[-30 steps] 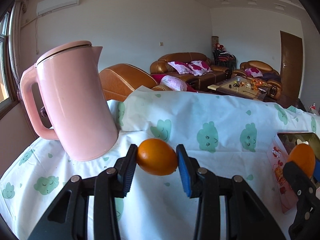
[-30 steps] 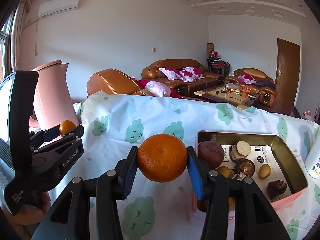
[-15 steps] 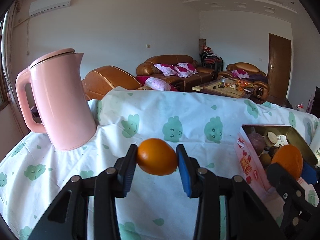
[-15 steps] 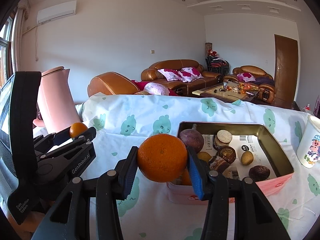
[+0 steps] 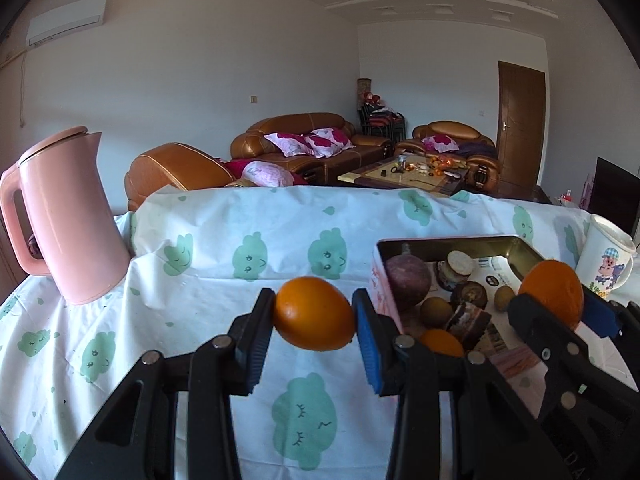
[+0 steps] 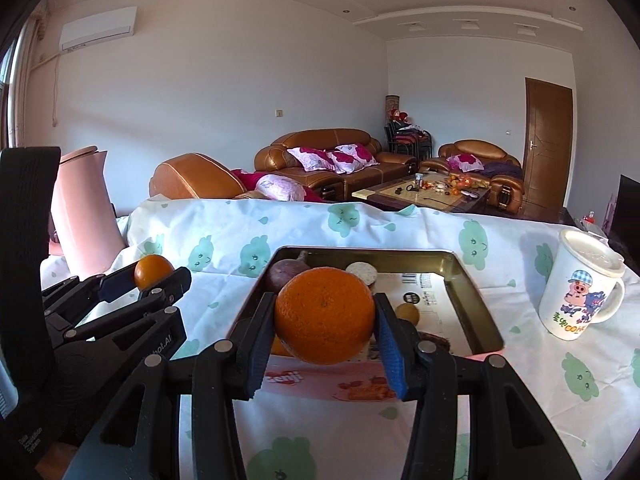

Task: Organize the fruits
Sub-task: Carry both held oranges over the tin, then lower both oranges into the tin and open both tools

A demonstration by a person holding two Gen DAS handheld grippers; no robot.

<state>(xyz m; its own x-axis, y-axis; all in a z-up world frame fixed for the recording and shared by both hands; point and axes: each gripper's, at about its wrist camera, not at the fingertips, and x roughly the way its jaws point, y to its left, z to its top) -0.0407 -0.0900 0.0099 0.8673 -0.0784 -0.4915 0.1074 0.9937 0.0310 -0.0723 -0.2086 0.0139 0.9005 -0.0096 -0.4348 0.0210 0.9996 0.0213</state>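
Note:
My left gripper [image 5: 315, 316] is shut on a small smooth orange [image 5: 314, 313], held above the tablecloth just left of the pink tin box [image 5: 444, 242]. My right gripper [image 6: 325, 318] is shut on a larger orange [image 6: 325, 314], hovering over the near edge of the same tin box [image 6: 476, 308]. Inside the tin lie a purple round fruit [image 5: 408, 278], small brown fruits, another orange [image 5: 442, 342] and dark pieces. In the right wrist view the left gripper [image 6: 154, 276] with its small orange [image 6: 153, 271] shows at the left. In the left wrist view the right gripper [image 5: 554, 300] with its orange [image 5: 554, 292] shows at the right.
A tall pink kettle [image 5: 66, 216] stands at the table's far left. A white cartoon mug [image 6: 580, 290] stands right of the tin. The table carries a white cloth [image 5: 248, 248] with green cloud prints. Sofas and a coffee table fill the room beyond.
Both grippers have shifted to the right with their oranges still clamped. The tin box has come closer to the middle of both views and the mug has come into sight.

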